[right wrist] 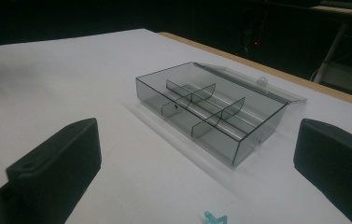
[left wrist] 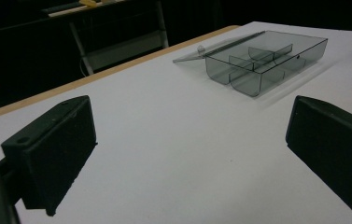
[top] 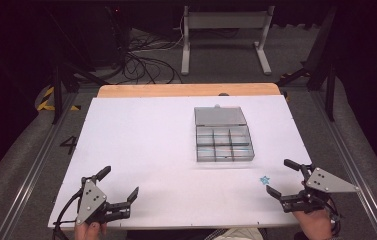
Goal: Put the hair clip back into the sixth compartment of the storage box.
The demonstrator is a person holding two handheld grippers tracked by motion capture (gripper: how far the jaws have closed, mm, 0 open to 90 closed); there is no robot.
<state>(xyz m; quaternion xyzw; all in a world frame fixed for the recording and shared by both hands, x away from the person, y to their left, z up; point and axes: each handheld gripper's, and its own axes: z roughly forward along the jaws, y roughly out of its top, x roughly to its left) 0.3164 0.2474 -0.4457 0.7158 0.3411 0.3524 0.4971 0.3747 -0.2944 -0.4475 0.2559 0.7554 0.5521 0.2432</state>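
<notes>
A clear grey compartment box [top: 224, 143] with its lid folded back lies on the white table [top: 151, 150], right of centre; I also see the box [left wrist: 267, 58] in the left gripper view and the box [right wrist: 211, 109] in the right gripper view. Its compartments look empty. A small teal star-shaped piece [top: 264, 180] lies on the table just ahead of my right gripper [top: 282, 177], which is open. The teal piece [right wrist: 214, 218] sits at the bottom edge of the right gripper view. My left gripper [top: 120, 184] is open near the front left, holding nothing.
A wooden strip [top: 188, 90] runs along the table's far edge. Beyond it stand a metal frame [top: 223, 35] and tangled cables [top: 143, 62] on the floor. Rails [top: 36, 165] flank the table on both sides.
</notes>
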